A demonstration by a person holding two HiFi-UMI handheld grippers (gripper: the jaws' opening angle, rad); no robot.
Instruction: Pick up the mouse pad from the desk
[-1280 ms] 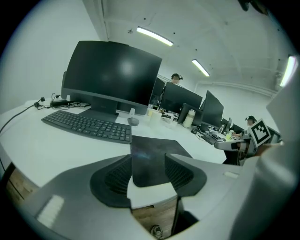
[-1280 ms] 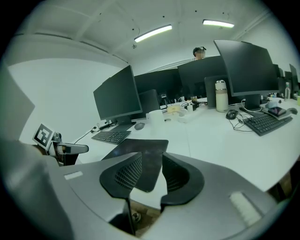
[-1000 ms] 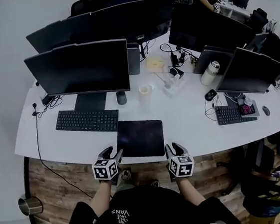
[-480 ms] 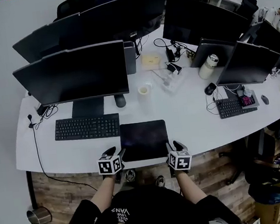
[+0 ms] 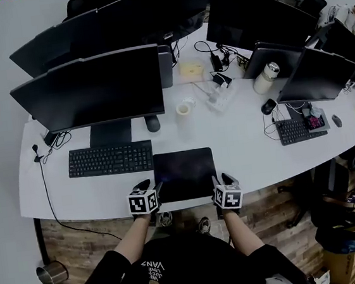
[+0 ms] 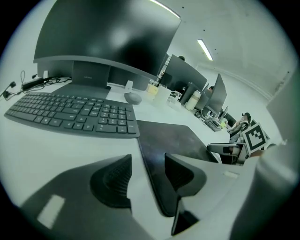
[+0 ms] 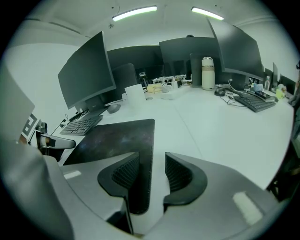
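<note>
Mouse pad lying flat and dark on the white tabletop, just right of the keyboard and close to the near edge

Head view: left hand-held gripper and right hand-held gripper lower and further in than a second ago. One at each near corner of the mouse pad now, no longer hanging back over the floor.

Left gripper view: left hand-held gripper spread wide, nothing pinched. Left jaw over bare tabletop, right jaw over the mouse pad. Left edge and round near corner of the pad sitting in the gap. Hard to tell if touching yet.

Right gripper view: right hand-held gripper with jaws just been opening, now wide apart and holding nothing. Left jaw over the mouse pad, right jaw over white tabletop, right edge of the pad running up between them.

So: both sides lined up and ready for the grab, but no grab yet. Probably next: get a jaw under each thin edge, squeeze, then lift. Tricky, most likely, with a pad so flat and thin
</note>
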